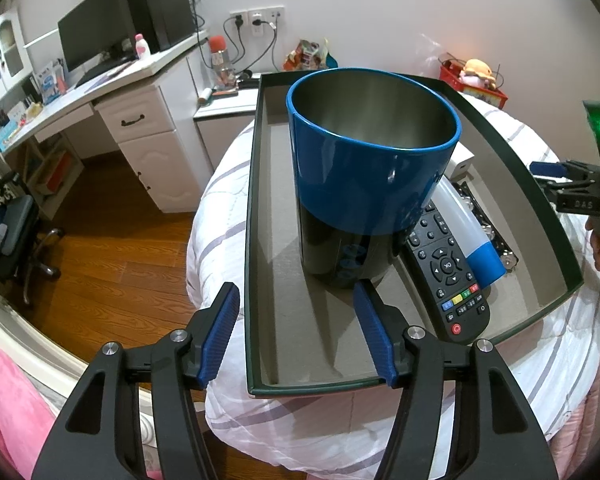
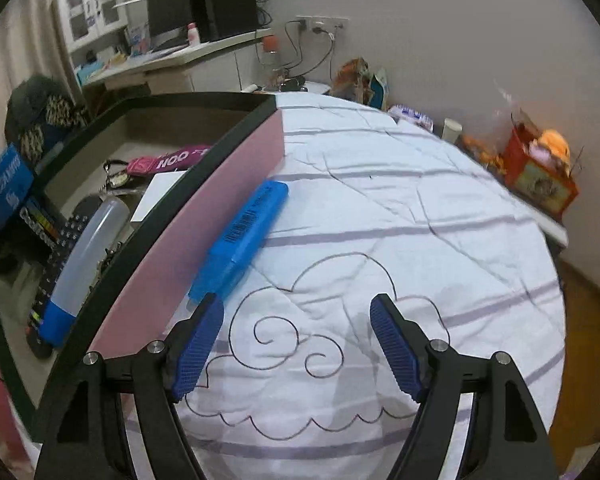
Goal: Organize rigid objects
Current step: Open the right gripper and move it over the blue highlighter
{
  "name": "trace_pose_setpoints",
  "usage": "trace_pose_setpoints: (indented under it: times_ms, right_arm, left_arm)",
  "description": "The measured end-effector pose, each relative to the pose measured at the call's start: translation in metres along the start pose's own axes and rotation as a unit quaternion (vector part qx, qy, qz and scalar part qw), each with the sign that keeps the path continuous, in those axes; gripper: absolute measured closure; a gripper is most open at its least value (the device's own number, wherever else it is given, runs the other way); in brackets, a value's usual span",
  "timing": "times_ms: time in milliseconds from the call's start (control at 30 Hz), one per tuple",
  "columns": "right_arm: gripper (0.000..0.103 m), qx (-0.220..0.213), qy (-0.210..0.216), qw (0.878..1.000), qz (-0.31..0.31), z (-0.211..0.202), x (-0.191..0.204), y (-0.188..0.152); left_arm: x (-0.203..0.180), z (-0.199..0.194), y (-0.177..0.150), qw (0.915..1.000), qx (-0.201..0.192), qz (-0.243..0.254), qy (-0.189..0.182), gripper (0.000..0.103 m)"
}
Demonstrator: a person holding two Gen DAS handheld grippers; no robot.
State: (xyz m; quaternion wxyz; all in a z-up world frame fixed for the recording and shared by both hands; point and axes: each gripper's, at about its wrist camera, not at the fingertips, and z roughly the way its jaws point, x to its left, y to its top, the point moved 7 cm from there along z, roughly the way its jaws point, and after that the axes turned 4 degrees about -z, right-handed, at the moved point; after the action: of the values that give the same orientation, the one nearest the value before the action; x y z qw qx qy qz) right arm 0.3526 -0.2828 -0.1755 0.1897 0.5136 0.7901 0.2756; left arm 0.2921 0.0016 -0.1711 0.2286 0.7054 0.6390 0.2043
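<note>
**Both grippers spread wide, cup standing in the tray**

The left gripper has its jaws spread wide with nothing between them, poised at the near end of the dark green tray that rests on the bed. One blue pad sits outside the tray's left wall, the other over its grey floor, just short of the blue cup. The cup stands upright in the tray, open mouth up, its metal inside bare. Just beside it on the right lie a black remote control and a translucent bottle with a blue cap, side by side along the tray.

The right gripper is likewise wide apart and holds nothing, hovering over the white quilt with its cloud outline. A blue rectangular case lies on the quilt outside the tray, touching or just beside its pink outer wall; the gripper's left pad is near the case's closest end. In the right wrist view the tray also holds a pink packet and a white card.
</note>
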Motion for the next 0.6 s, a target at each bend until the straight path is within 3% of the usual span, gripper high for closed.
trace_pose_setpoints:
  times_ms: [267,433,600]
  right_arm:
    - [0.026,0.010,0.012,0.997,-0.082,0.008,0.034,-0.001]
    - [0.026,0.004,0.022,0.998,-0.057,0.015,0.020,0.004]
    - [0.026,0.001,-0.023,0.999,-0.028,0.019,0.005,0.006]
  left_arm:
    - [0.001,-0.001,0.000,1.0000,-0.001,0.002,0.003,0.042]
    - [0.001,-0.001,0.000,1.0000,-0.001,0.004,0.004,0.042]
    - [0.001,-0.002,0.000,1.0000,-0.001,0.003,0.004,0.042]
